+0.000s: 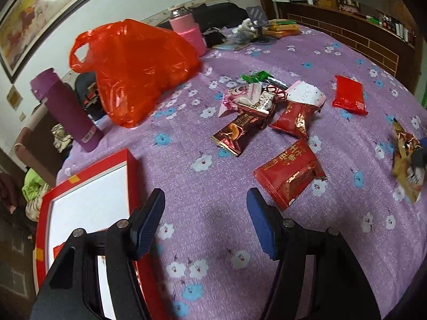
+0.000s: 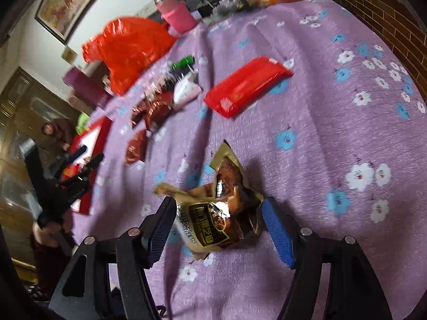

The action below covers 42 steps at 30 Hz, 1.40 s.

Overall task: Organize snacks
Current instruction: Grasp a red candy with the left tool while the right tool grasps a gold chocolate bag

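Several snack packets lie on a purple flowered tablecloth [image 1: 213,229]. A red packet [image 1: 289,173] lies just ahead and right of my open, empty left gripper [image 1: 205,205]. A red box with a white inside [image 1: 88,205] sits at its left. More packets are piled [image 1: 256,101] beyond, with a flat red packet [image 1: 349,96] to their right. My right gripper [image 2: 217,209] is open, with its jaws on either side of a gold-brown packet [image 2: 213,213] on the cloth. The flat red packet [image 2: 245,85] lies further ahead. The left gripper [image 2: 82,157] shows at the left.
An orange plastic bag [image 1: 133,69] stands at the back left, with a purple bottle [image 1: 66,106] and a pink flask [image 1: 186,29] near it. Boxes and clutter [image 1: 283,28] sit at the far edge. The table edge curves round at the right.
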Each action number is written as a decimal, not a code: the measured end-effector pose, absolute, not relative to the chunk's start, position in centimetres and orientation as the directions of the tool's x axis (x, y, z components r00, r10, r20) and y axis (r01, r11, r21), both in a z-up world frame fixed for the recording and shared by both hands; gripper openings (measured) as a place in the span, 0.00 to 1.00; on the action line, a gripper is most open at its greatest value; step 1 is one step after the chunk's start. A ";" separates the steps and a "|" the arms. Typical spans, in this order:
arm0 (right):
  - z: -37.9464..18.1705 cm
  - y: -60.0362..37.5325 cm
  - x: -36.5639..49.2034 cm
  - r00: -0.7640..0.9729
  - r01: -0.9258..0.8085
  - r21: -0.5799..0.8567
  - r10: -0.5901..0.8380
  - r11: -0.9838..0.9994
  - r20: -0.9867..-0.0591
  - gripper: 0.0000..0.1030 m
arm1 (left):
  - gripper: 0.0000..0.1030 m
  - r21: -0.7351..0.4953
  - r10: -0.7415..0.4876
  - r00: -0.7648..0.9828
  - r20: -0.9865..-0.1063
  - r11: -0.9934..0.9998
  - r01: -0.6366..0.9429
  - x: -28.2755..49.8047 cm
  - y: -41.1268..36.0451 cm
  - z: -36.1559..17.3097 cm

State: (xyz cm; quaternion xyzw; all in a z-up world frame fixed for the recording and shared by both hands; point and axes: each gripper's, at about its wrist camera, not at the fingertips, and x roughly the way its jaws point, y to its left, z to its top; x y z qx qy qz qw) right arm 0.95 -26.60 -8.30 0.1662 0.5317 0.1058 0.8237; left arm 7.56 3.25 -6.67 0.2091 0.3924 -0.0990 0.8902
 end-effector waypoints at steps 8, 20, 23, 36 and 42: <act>-9.5 -21.8 1.9 0.410 -0.100 0.341 0.351 0.935 -0.842 0.49 | 0.64 0.311 -0.110 0.654 -0.748 0.813 0.493 8.9 0.1 -6.9; -9.8 -22.0 2.2 0.418 -0.130 0.387 0.405 0.913 -0.813 0.49 | 0.67 0.235 -0.283 0.529 -0.800 0.664 0.710 10.0 -3.3 -8.1; -9.9 -22.4 2.2 0.416 -0.123 0.407 0.420 0.905 -0.807 0.49 | 0.67 0.243 -0.282 0.519 -0.807 0.641 0.728 9.6 -3.6 -8.4; -9.9 -22.7 1.7 0.460 -0.091 0.416 0.409 0.905 -0.788 0.48 | 0.29 0.011 -0.370 0.386 -0.845 0.709 0.705 11.6 -2.1 -10.0; -9.3 -21.5 2.1 0.454 -0.100 0.408 0.407 0.907 -0.793 0.41 | 0.27 -0.007 -0.359 0.465 -0.809 0.798 0.603 9.7 0.7 -9.2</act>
